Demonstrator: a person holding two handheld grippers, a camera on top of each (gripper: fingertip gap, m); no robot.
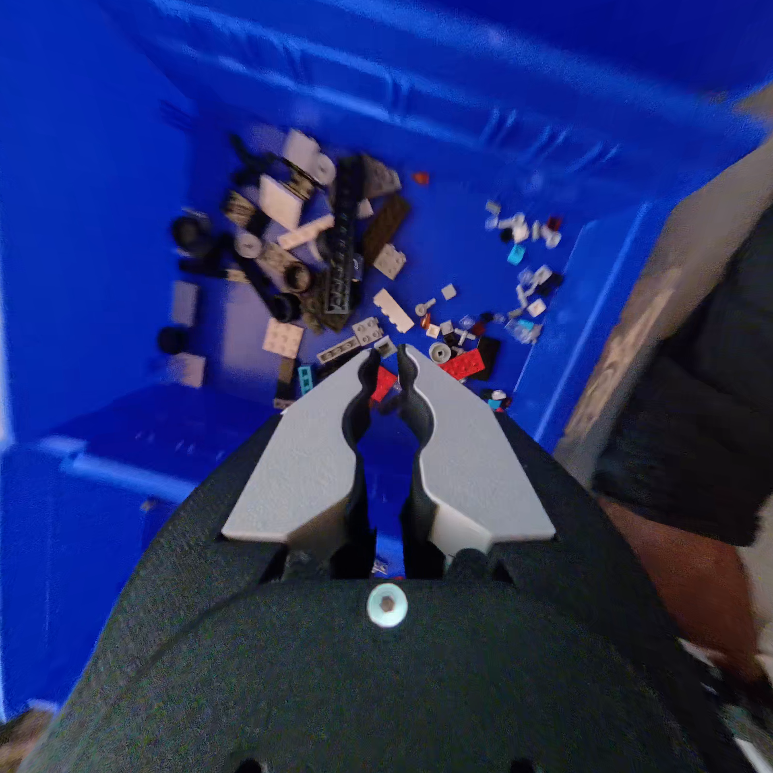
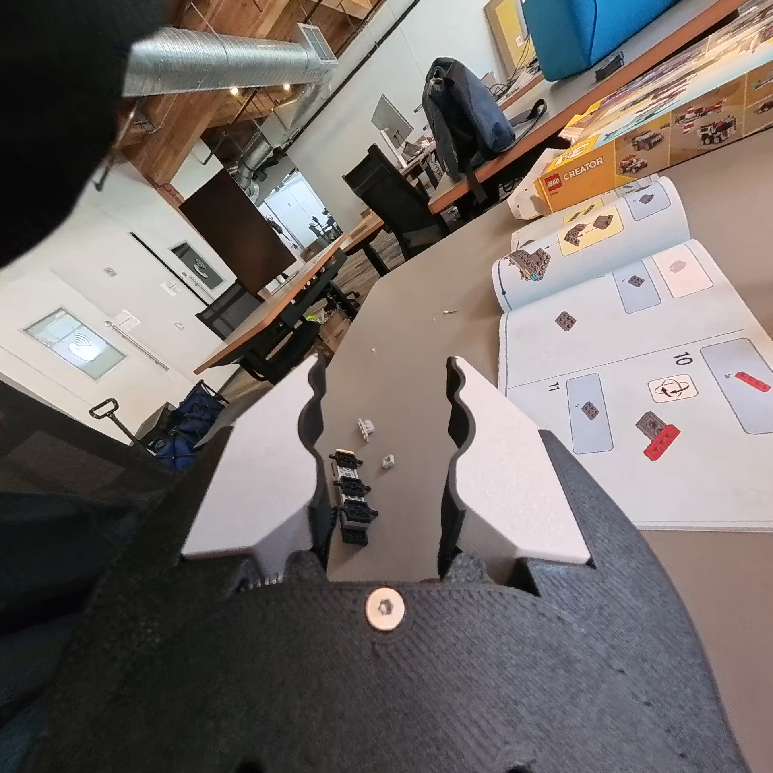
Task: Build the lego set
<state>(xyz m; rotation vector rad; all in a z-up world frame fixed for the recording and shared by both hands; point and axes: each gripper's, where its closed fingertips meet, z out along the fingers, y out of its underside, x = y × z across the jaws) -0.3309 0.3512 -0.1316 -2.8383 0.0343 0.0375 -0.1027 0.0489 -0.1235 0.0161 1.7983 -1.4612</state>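
In the left wrist view my left gripper (image 1: 387, 353) hangs inside a blue bin (image 1: 460, 138), its jaws only a narrow gap apart and holding nothing. A small grey piece (image 1: 385, 347) lies just beyond the tips and a red plate (image 1: 384, 382) shows through the gap. A pile of black, grey and white Lego parts (image 1: 309, 238) lies at the left of the bin floor. In the right wrist view my right gripper (image 2: 385, 376) is wide open above the table. A long grey and black build (image 2: 350, 497) lies between its fingers, with two small grey pieces (image 2: 366, 428) (image 2: 388, 461) beside it.
Small loose parts (image 1: 523, 259) are scattered at the bin's right. A red plate (image 1: 462, 364) lies right of my left fingers. An open instruction booklet (image 2: 627, 376) and the set's box (image 2: 619, 159) lie right of my right gripper on the grey table (image 2: 410, 318). A person's leg (image 1: 690, 564) stands beside the bin. The gap from one gripper's tips to the other's is roughly 35 cm. My left tips are roughly 9 cm from the red plate (image 1: 384, 382).
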